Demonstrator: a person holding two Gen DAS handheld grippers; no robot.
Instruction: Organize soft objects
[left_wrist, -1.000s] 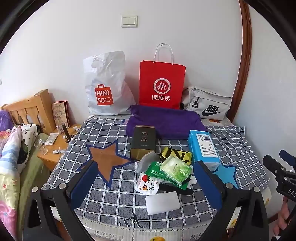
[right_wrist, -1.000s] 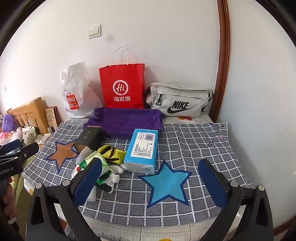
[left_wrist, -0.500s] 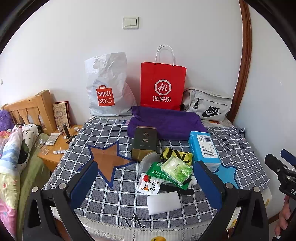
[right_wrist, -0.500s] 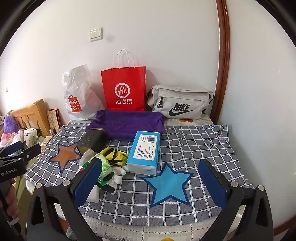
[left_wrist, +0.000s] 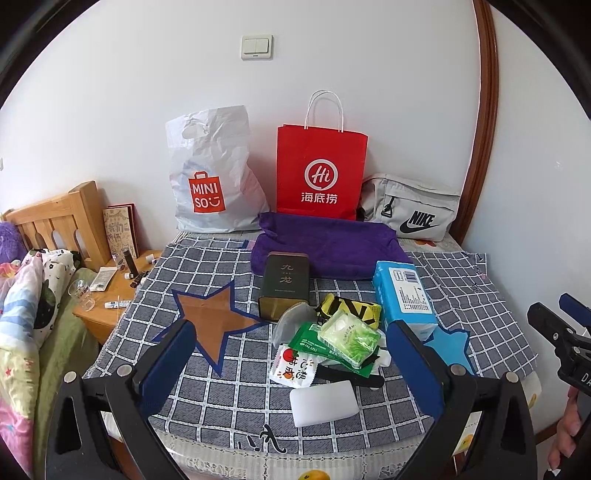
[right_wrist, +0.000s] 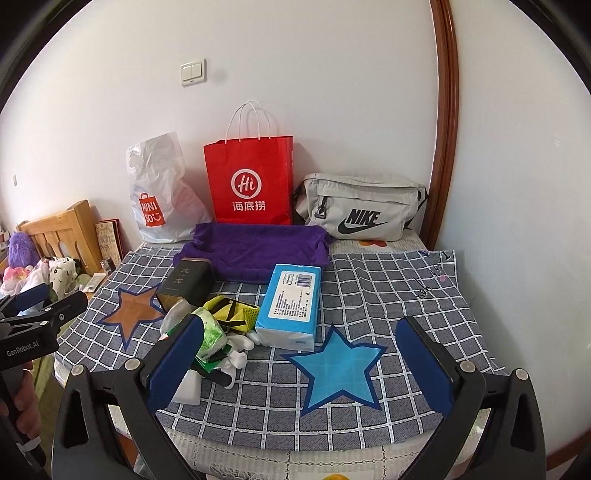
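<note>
A pile of small items lies mid-table on the checked cloth (left_wrist: 236, 398): a blue tissue pack (left_wrist: 402, 295) (right_wrist: 291, 306), green wipe packets (left_wrist: 347, 339), a yellow-black pouch (left_wrist: 351, 308) (right_wrist: 232, 314), a white-red sachet (left_wrist: 293, 365), a white sponge block (left_wrist: 323, 402) and a dark tin (left_wrist: 284, 284) (right_wrist: 186, 282). A purple folded cloth (left_wrist: 328, 243) (right_wrist: 258, 247) lies behind. My left gripper (left_wrist: 291, 373) is open above the table's near edge, before the pile. My right gripper (right_wrist: 299, 365) is open above the blue star (right_wrist: 336, 369). Both are empty.
A white Miniso bag (left_wrist: 210, 177), a red paper bag (left_wrist: 321, 173) and a grey Nike bag (left_wrist: 413, 210) stand along the back wall. A brown star patch (left_wrist: 210, 317) marks the cloth at left. A wooden bedside stand (left_wrist: 107, 295) and bedding sit left of the table.
Both grippers have drawn back and risen slightly, so the table sits a little lower and farther in both views. Nothing on the table has moved.
</note>
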